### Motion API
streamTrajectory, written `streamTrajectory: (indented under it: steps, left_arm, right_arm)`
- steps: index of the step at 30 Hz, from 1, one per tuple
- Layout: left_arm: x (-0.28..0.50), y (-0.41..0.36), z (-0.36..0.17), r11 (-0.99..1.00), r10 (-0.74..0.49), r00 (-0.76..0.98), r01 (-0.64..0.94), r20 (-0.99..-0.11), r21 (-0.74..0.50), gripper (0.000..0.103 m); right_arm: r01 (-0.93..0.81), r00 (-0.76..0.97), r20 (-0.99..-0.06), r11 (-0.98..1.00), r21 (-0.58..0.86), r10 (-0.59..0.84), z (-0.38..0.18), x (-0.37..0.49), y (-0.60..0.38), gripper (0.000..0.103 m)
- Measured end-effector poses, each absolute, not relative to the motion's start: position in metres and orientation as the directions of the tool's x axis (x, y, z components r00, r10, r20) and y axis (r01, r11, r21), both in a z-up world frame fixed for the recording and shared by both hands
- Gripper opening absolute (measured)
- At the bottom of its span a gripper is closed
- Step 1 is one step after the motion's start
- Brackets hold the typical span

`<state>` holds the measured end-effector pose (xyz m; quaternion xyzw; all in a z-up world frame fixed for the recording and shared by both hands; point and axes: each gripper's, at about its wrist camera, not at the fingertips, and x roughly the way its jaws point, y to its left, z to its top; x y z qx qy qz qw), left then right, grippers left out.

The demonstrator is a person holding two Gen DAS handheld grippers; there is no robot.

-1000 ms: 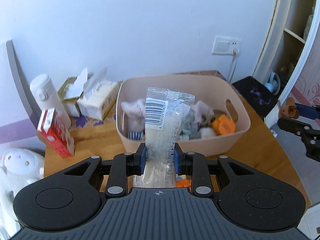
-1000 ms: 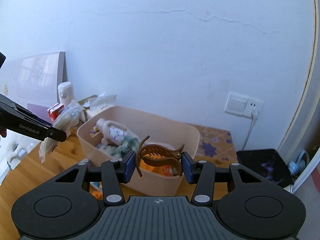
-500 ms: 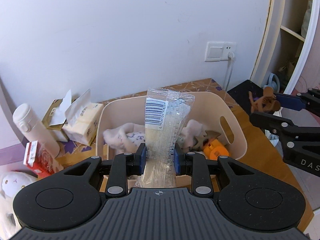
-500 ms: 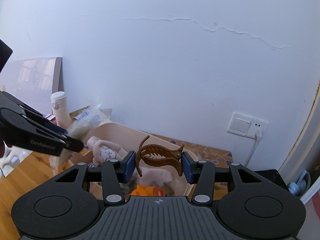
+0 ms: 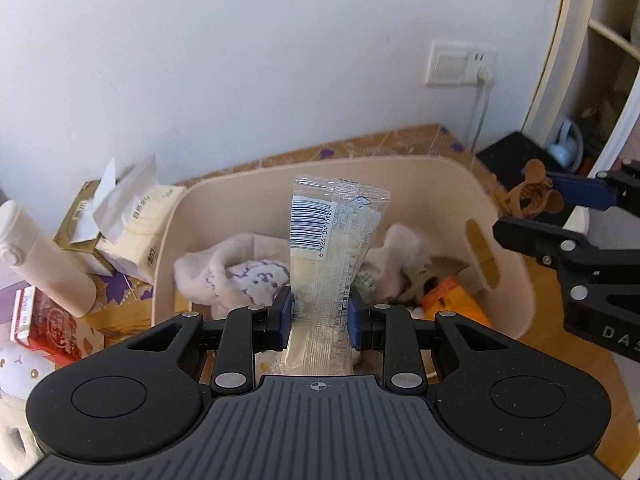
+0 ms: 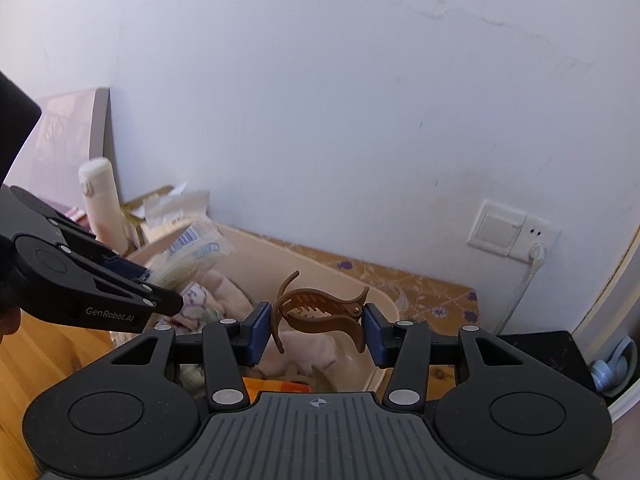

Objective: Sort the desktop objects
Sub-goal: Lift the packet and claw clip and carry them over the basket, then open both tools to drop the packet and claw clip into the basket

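Observation:
My left gripper (image 5: 319,314) is shut on a clear plastic packet (image 5: 334,240) with a barcode and holds it upright over the beige storage bin (image 5: 516,280). My right gripper (image 6: 316,332) is shut on a brown hair claw clip (image 6: 320,312) and holds it above the bin's right end (image 6: 380,304). The clip also shows in the left wrist view (image 5: 530,196), past the bin's right rim. The packet also shows in the right wrist view (image 6: 192,252). The bin holds a white cloth (image 5: 236,268) and an orange object (image 5: 452,300).
Left of the bin stand a white bottle (image 5: 44,264), tissue packs (image 5: 132,220) and a red box (image 5: 44,328). A white plush toy (image 5: 16,372) sits at the lower left. The wooden table (image 5: 560,360) meets the wall, with a socket (image 5: 460,64) above.
Both grippers have moved closer to the bin and now hang over it. The grips on the packet and the clip are unchanged.

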<state>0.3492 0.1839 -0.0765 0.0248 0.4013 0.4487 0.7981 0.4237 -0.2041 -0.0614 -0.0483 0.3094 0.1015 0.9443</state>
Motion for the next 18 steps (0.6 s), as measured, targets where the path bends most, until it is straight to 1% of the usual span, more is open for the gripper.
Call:
streamTrajectory:
  steps: [4,9,16,18]
  left_arm:
    - [0.355,0.2,-0.092,0.589,0.734,0.238,-0.689,-0.636,0.422,0.027]
    - [0.356,0.215,-0.103,0.583,0.724,0.207,-0.694,-0.658,0.423,0.027]
    - [0.357,0.224,-0.108,0.591,0.708,0.194,-0.69,-0.679,0.419,0.028]
    - [0.355,0.224,-0.107,0.59,0.708,0.194,-0.692,-0.679,0.417,0.03]
  right_arm:
    - [-0.226,0.765,-0.622,0.974,-0.017,0.166,-0.076,0.438,-0.204,0.047]
    - [-0.24,0.734,-0.655,0.971,-0.004,0.179,-0.093,0.452,-0.202,0.047]
    - [-0.231,0.706,-0.68,0.972,0.044,0.198,-0.109,0.462,-0.2,0.047]
    - [-0.232,0.698,-0.686,0.971,0.052,0.204,-0.111,0.465,-0.199,0.047]
